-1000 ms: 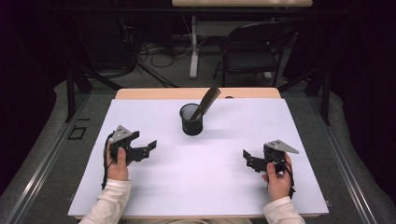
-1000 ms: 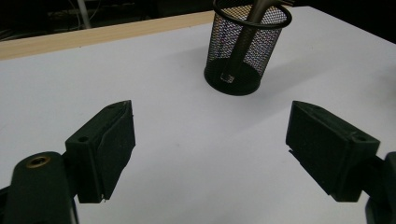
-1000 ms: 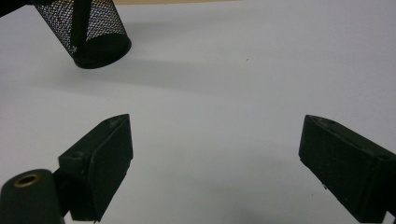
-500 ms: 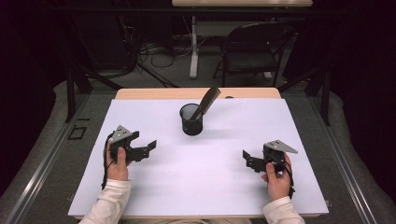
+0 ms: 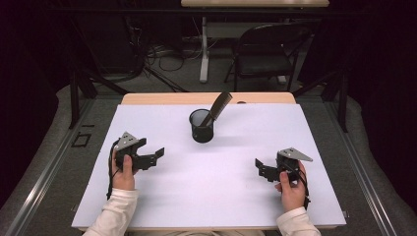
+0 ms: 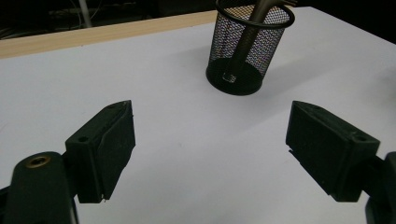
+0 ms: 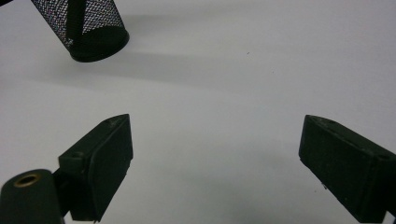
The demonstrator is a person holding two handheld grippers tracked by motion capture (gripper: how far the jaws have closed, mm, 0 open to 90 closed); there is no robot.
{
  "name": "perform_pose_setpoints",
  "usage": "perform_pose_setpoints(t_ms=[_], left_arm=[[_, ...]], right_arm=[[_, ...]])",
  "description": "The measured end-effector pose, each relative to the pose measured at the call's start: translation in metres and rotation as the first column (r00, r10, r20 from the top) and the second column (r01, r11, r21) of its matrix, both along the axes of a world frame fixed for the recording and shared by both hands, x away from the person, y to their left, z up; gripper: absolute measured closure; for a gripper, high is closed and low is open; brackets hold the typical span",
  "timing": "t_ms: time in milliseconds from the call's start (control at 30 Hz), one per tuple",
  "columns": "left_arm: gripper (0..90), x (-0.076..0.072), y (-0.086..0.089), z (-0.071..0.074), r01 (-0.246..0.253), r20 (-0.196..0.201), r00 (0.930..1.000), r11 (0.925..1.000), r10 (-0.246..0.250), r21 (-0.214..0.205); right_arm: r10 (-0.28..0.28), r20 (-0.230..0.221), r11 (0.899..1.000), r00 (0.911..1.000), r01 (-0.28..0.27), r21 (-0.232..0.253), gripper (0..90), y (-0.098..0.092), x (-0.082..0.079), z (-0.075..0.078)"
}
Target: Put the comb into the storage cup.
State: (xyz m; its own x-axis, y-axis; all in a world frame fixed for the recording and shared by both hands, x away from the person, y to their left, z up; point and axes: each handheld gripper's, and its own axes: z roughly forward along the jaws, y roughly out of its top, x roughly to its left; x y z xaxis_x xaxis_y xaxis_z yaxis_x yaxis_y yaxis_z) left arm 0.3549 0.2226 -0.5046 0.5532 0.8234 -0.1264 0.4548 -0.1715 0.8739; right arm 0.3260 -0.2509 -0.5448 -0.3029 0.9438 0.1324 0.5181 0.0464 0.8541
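A black mesh cup (image 5: pixel 202 125) stands upright near the back middle of the white table (image 5: pixel 211 167), with a dark comb (image 5: pixel 220 105) leaning out of it to the right. The cup (image 6: pixel 245 44) appears ahead in the left gripper view and at the upper left (image 7: pixel 84 28) in the right gripper view. My left gripper (image 5: pixel 156 155) rests at the left of the table, jaws wide apart and empty. My right gripper (image 5: pixel 259 168) rests at the right, also open and empty. Both point toward the table's middle, well short of the cup.
A wooden strip (image 5: pixel 206 98) runs along the table's far edge. Beyond it stand a black chair (image 5: pixel 265 54) and a table leg with cables on the floor. Metal rails flank the table on both sides.
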Motion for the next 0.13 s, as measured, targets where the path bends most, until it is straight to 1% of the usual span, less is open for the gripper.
perform_pose_setpoints(t_ms=[133], left_arm=[[16.2, 0.0003, 0.0001, -0.0001, -0.001, -0.001, 1.0000, 1.0000, 0.001, 0.000]], right_arm=[[0.001, -0.003, 1.000, 1.0000, -0.001, -0.002, 9.7, -0.0005, -0.0001, -0.0001]])
